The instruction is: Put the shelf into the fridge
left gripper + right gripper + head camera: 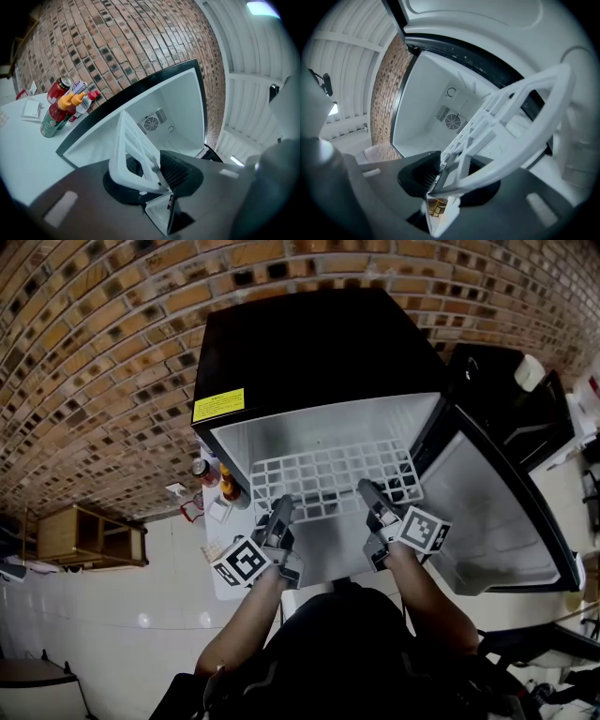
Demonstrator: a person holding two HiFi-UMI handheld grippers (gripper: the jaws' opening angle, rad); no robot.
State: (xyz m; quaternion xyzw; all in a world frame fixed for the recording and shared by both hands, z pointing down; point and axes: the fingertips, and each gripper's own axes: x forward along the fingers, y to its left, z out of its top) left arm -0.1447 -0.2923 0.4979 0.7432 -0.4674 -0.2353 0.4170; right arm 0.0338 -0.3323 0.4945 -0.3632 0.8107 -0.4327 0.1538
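Fridge (309, 343) is black outside and white inside, with its door (497, 512) swung open at 3 o'clock. Yellow label (218, 405) sits on the top at approx. 10 o'clock; print too small to read. Both marker cubes (246, 561) carry black-and-white square codes, no text. White grid shelf (328, 479) lies level in the fridge mouth, far part inside, near edge at 6 o'clock still outside. Left gripper (279, 512) pinches that near edge at its left end and right gripper (373, 495) pinches the right end, pads closed on the rim in both gripper views. Left gripper view only: round fan grille (151, 123) on the back wall, plus a red can (58, 89) and a yellow-capped bottle (55, 115) at 9 o'clock of the fridge, brands not legible. Head view shows these drinks only as small shapes and no grille. Right gripper view also shows the grille and the door lining.
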